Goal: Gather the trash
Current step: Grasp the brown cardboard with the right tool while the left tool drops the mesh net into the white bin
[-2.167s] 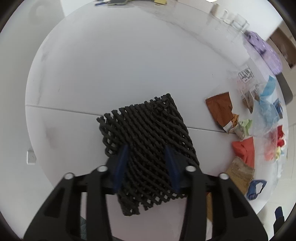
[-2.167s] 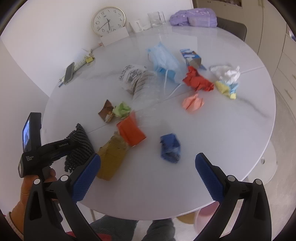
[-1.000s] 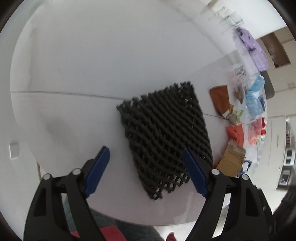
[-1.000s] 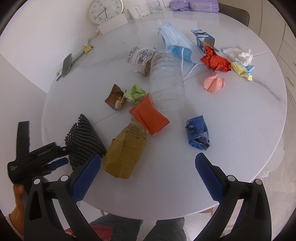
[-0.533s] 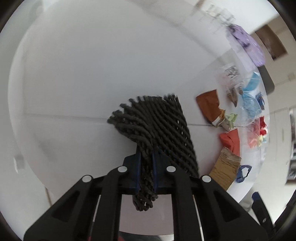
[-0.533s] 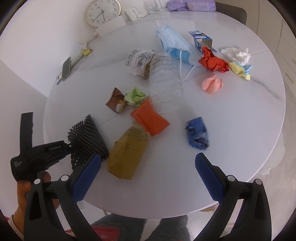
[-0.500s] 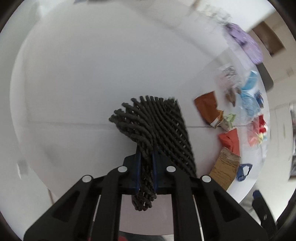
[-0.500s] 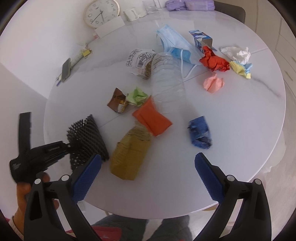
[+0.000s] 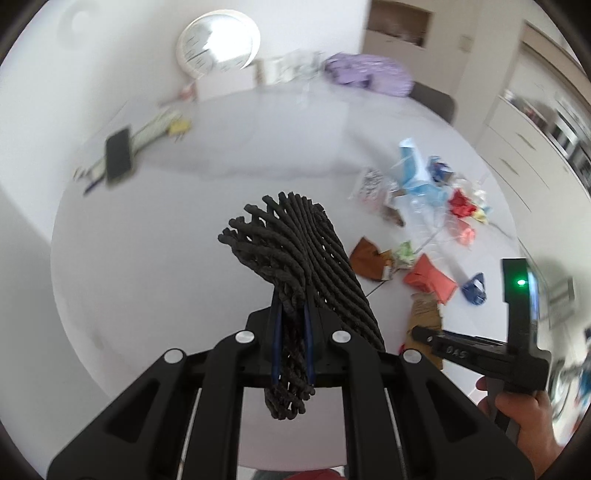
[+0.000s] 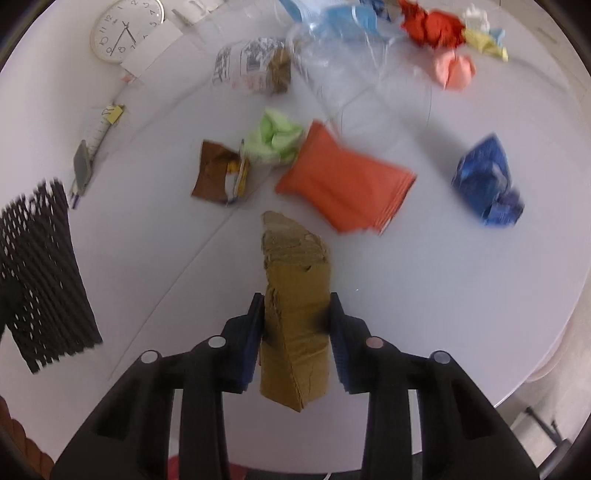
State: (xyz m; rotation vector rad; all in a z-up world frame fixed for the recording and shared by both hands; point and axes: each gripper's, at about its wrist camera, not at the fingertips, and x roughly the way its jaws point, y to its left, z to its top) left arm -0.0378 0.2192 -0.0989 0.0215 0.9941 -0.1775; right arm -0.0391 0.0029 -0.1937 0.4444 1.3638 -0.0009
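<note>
My left gripper [image 9: 291, 317] is shut on a black foam net sleeve [image 9: 295, 240] and holds it lifted above the white round table [image 9: 147, 258]; the sleeve also shows at the left of the right wrist view [image 10: 40, 273]. My right gripper [image 10: 295, 306] is shut on a torn brown cardboard piece [image 10: 295, 295] at the table's near side. An orange packet [image 10: 343, 184], a blue crumpled wrapper [image 10: 484, 181], a green paper ball [image 10: 275, 138] and a brown wrapper [image 10: 216, 173] lie beyond it.
Further back lie a clear plastic bottle [image 10: 343, 74], a blue face mask [image 10: 332, 14], red [image 10: 432, 26], pink [image 10: 454, 68] and yellow [image 10: 484, 42] paper balls. A clock [image 10: 125, 26], a phone [image 9: 118, 155] and a purple bag [image 9: 369, 72] sit at the far edge.
My left gripper closed on the net sleeve and lifted it off the table. My right gripper moved down to the cardboard piece and closed on it.
</note>
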